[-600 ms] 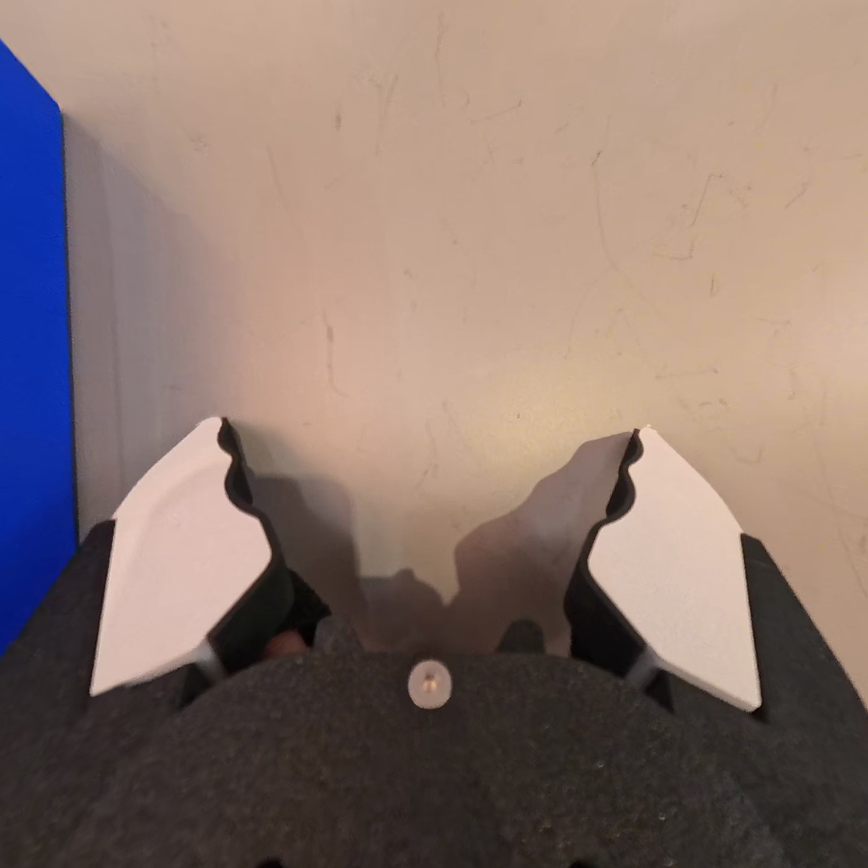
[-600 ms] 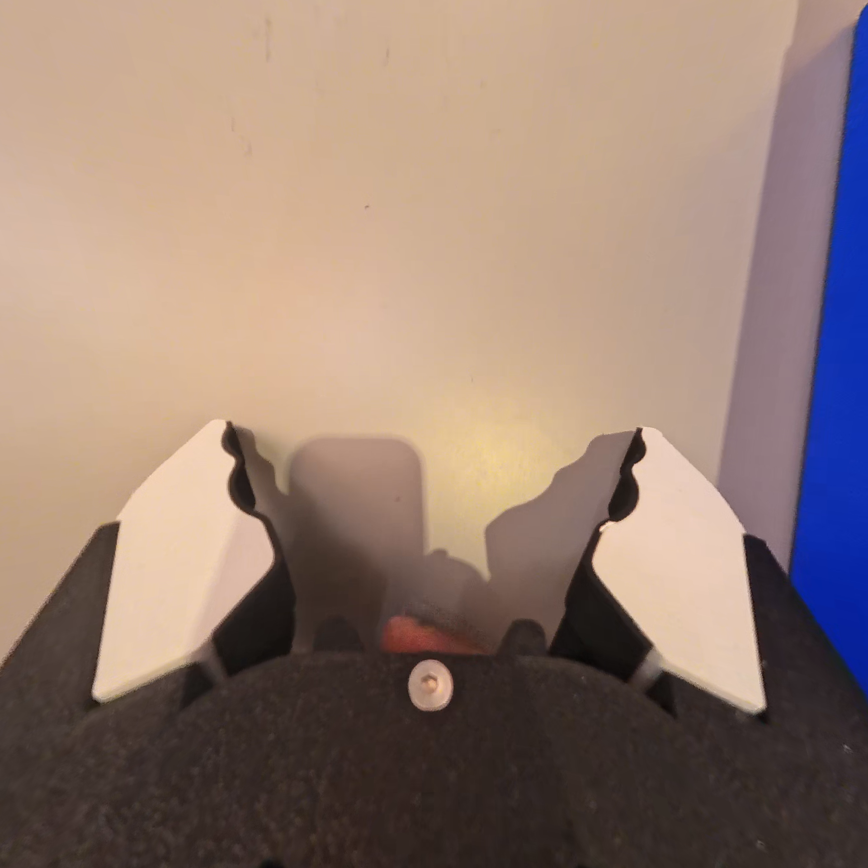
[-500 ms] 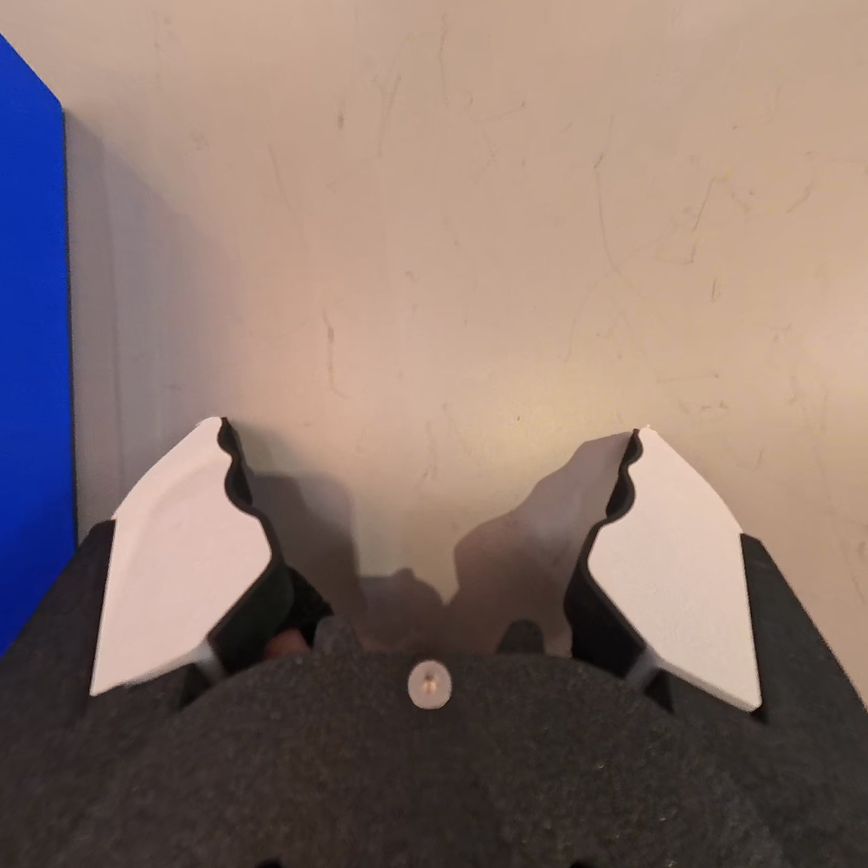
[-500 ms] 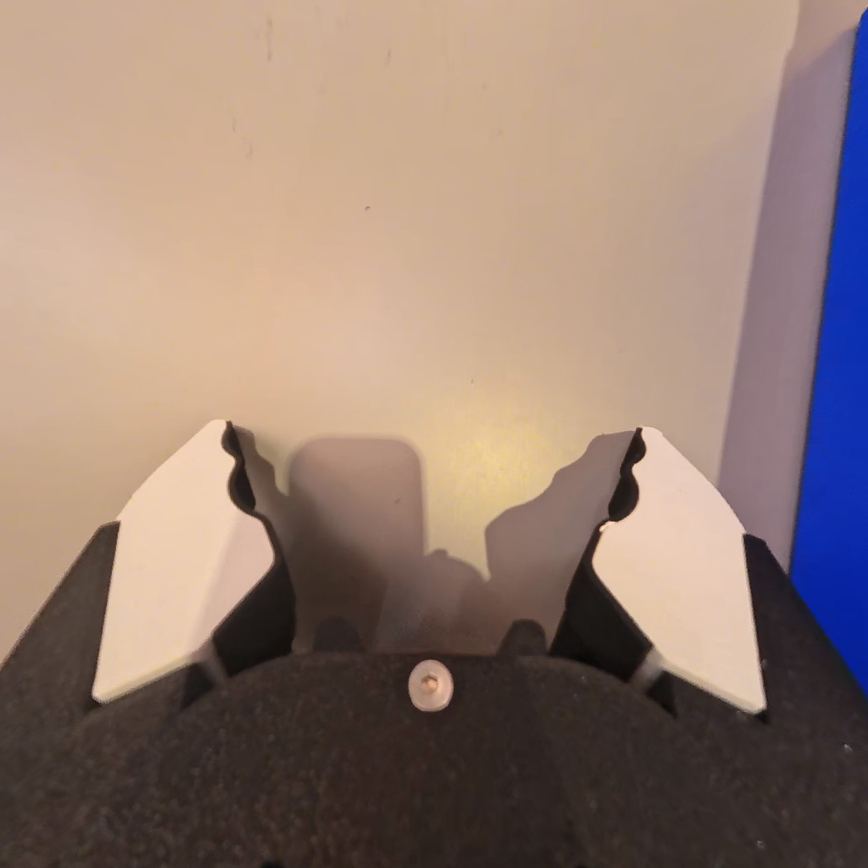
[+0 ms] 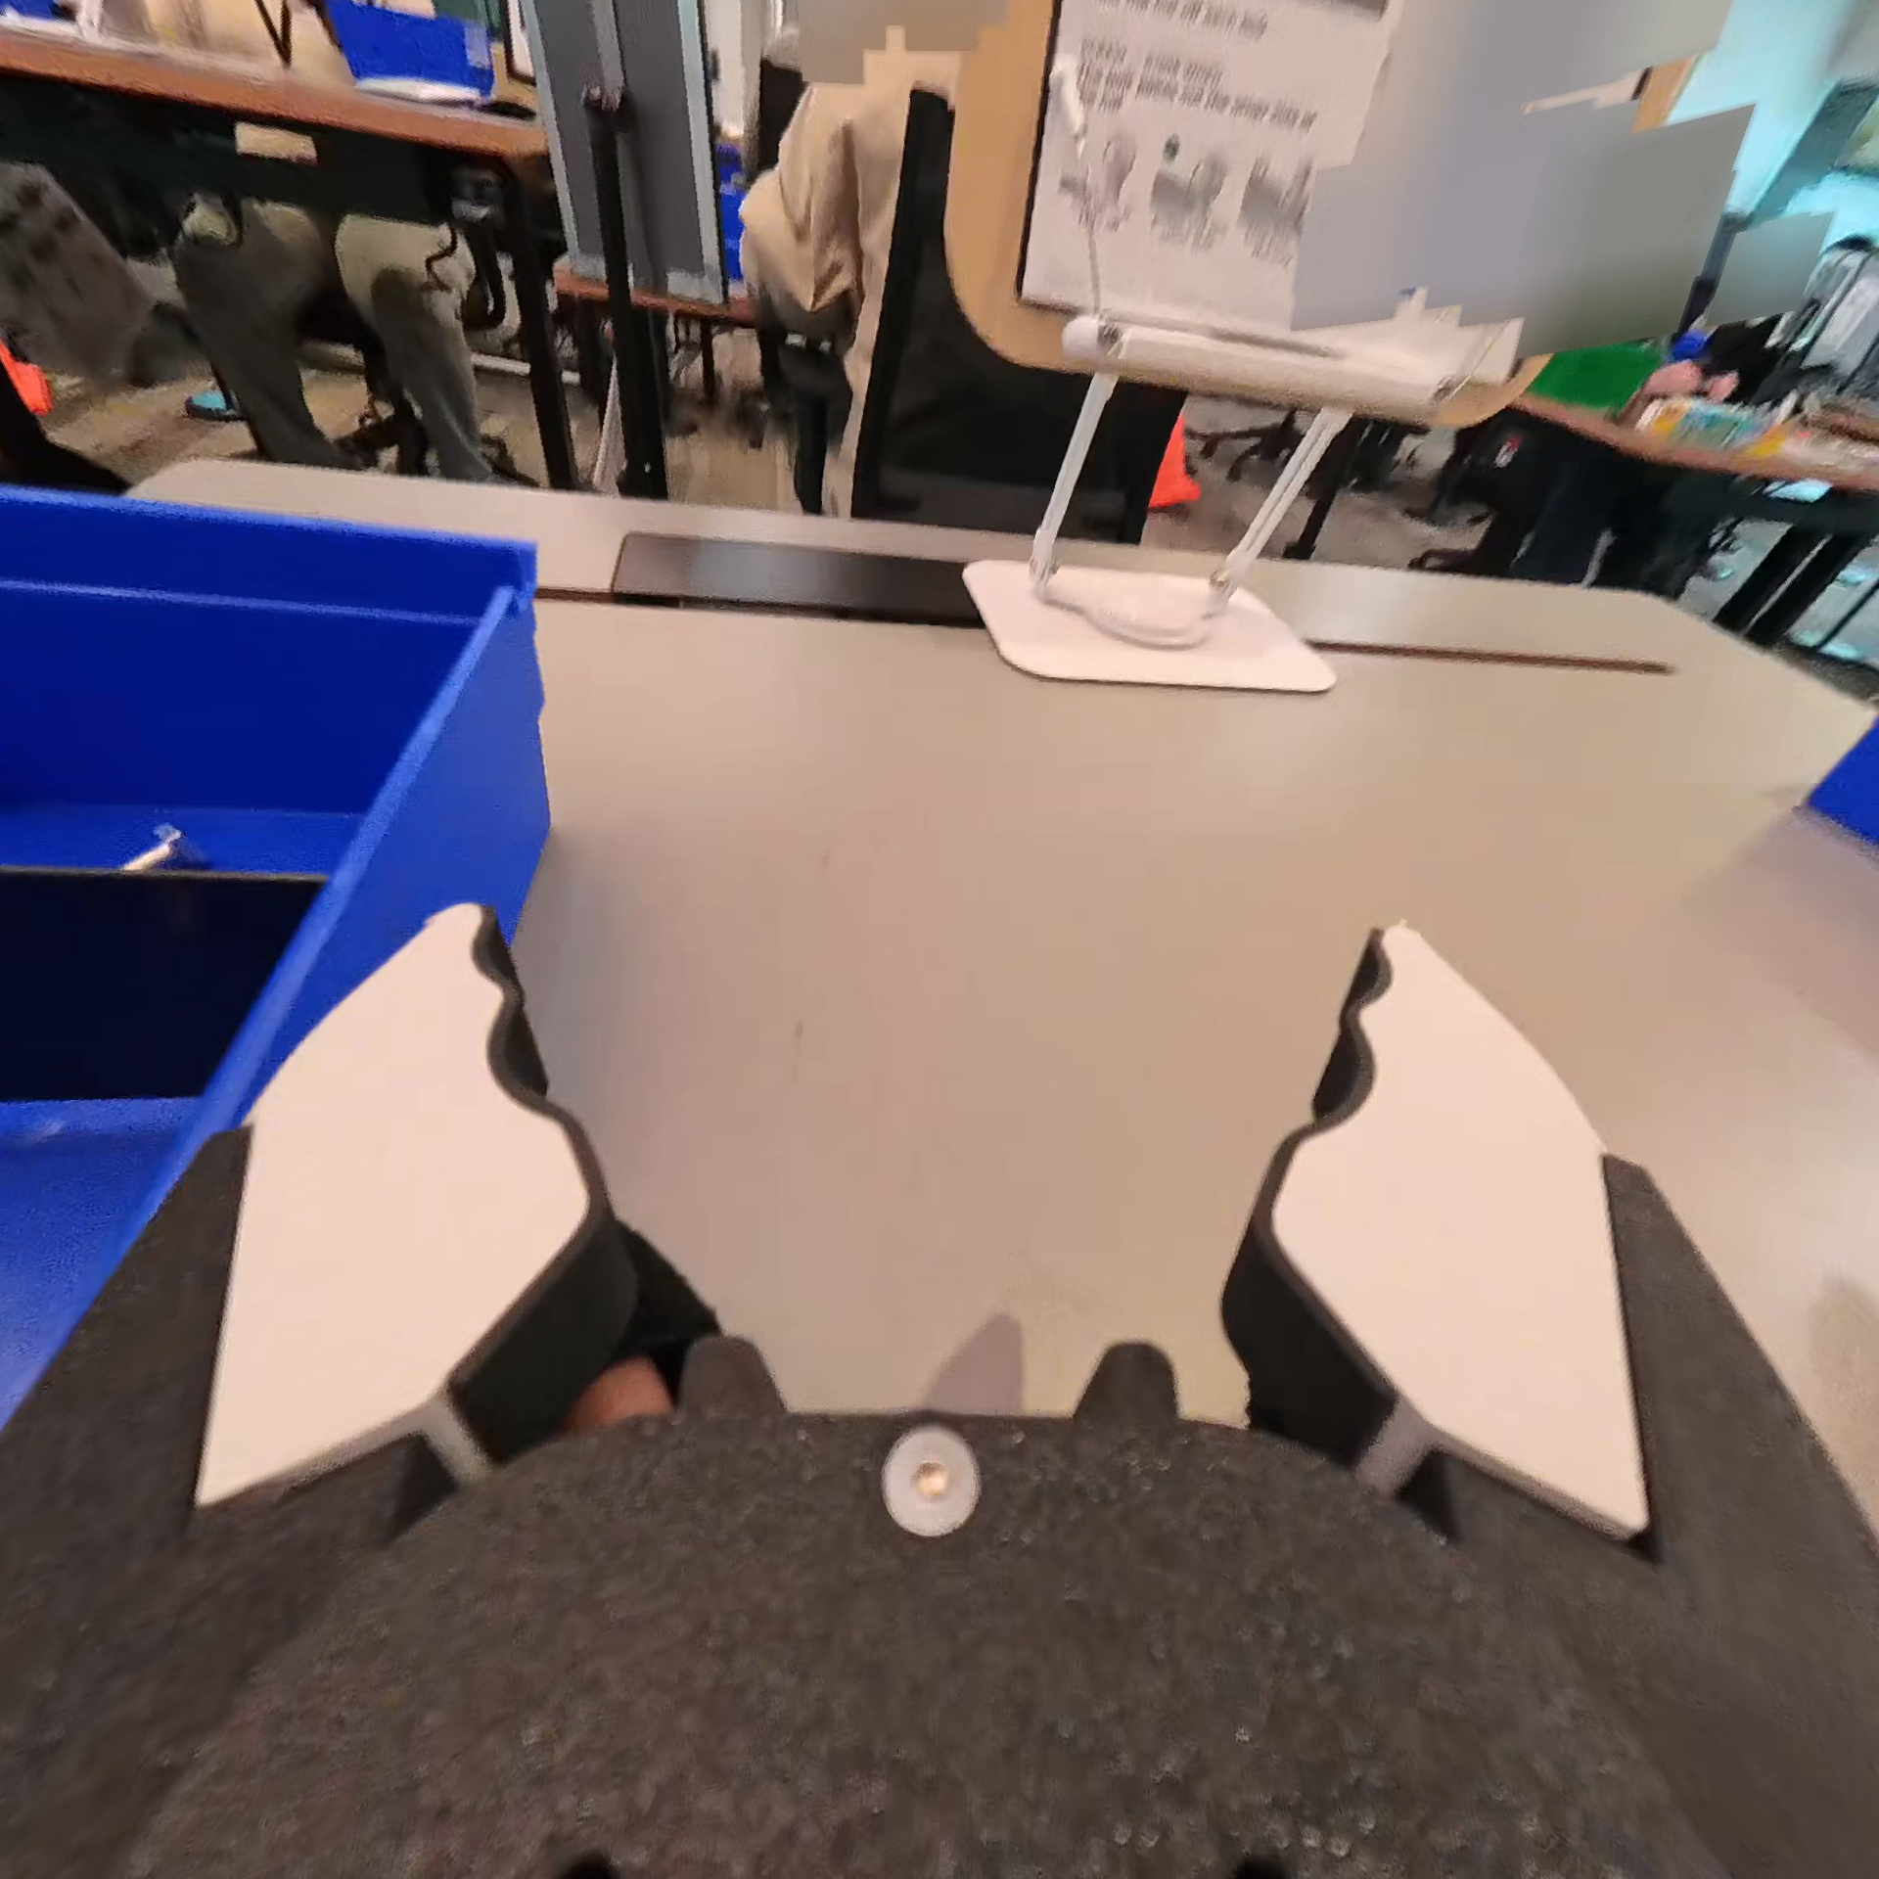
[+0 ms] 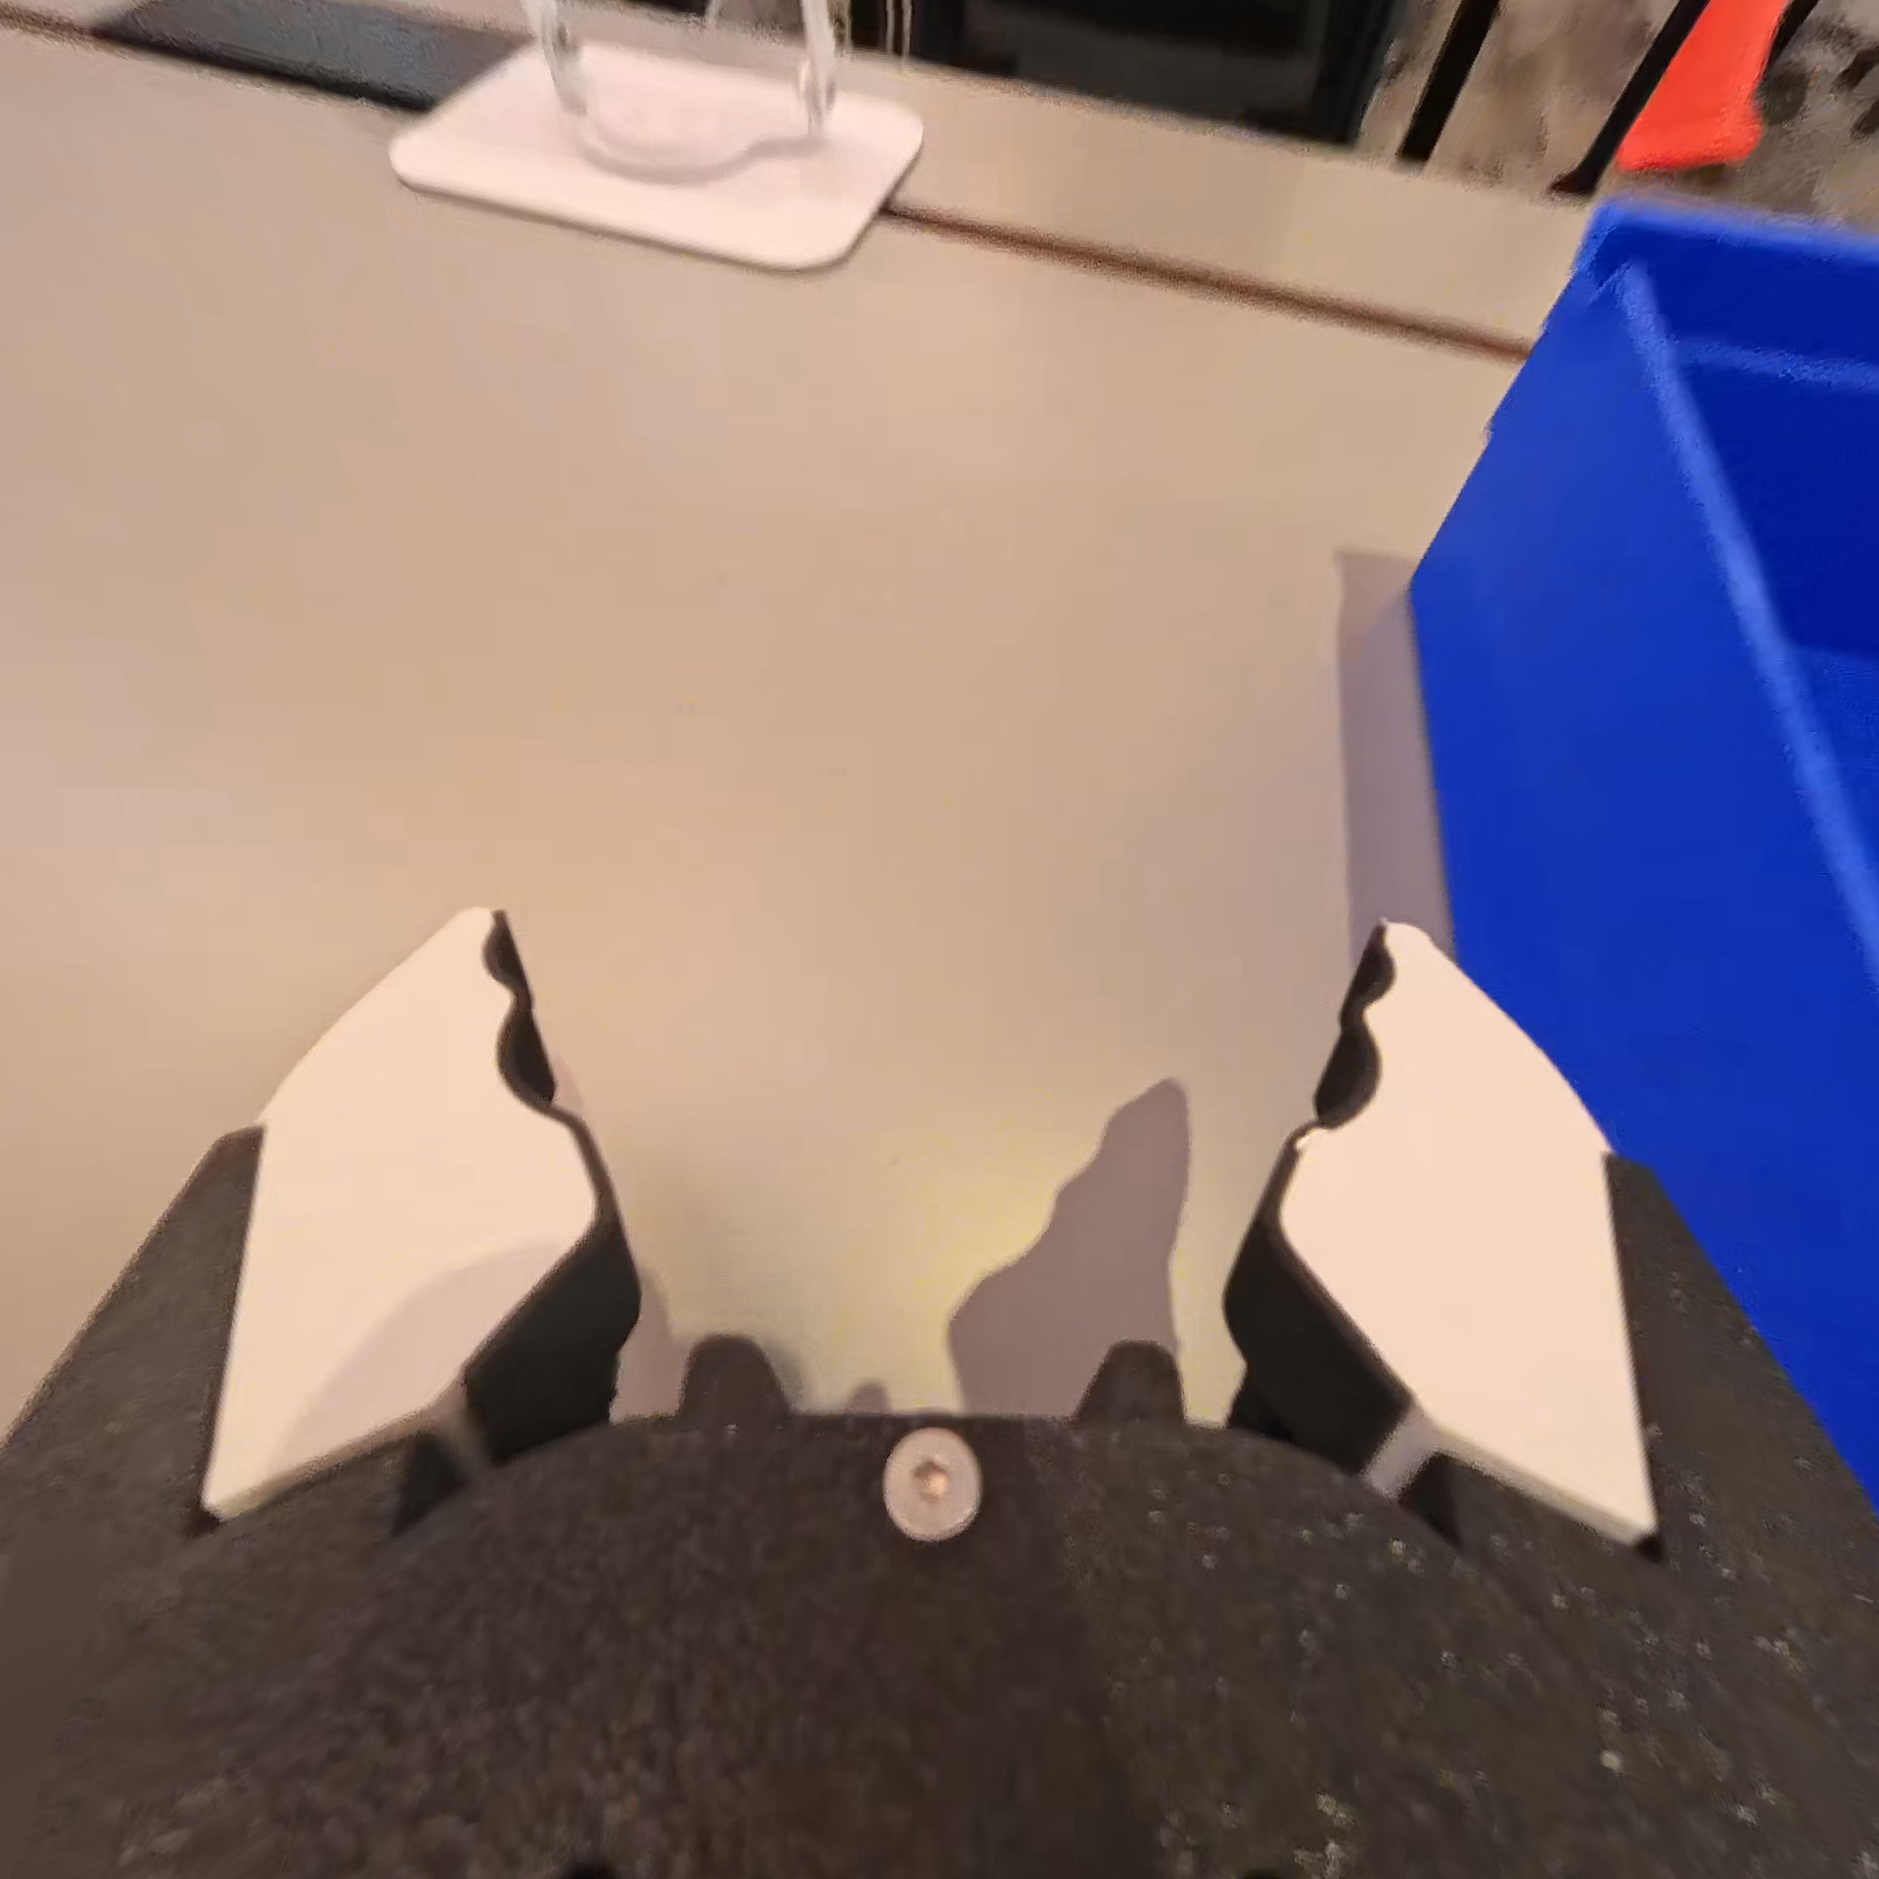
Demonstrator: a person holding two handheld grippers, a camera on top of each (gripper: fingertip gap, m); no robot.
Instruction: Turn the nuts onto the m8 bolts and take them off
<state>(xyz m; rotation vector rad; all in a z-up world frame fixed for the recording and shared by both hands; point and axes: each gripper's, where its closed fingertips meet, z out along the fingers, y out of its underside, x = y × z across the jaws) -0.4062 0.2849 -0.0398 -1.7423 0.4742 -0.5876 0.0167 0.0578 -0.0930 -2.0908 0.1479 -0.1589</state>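
Note:
My left gripper (image 5: 935, 946) is open and empty above the grey table (image 5: 915, 813). A blue divided bin (image 5: 254, 712) stands just to its left; a small metal part (image 5: 153, 849), perhaps a bolt, shows in one compartment. My right gripper (image 6: 941, 941) is open and empty above the same table (image 6: 712, 610). A second blue bin (image 6: 1678, 610) stands to its right; its contents are hidden. No nut shows in either view.
A white stand (image 5: 1149, 630) holding a board with a sheet stands at the table's far side, also in the right wrist view (image 6: 661, 173). A black strip (image 5: 783, 580) lies by it. Seated people, chairs and other desks are beyond the table.
Both grippers have lifted and tilted up from facing the tabletop close up. The views now reach across the table to the bins, the stand and the room. Both stay open.

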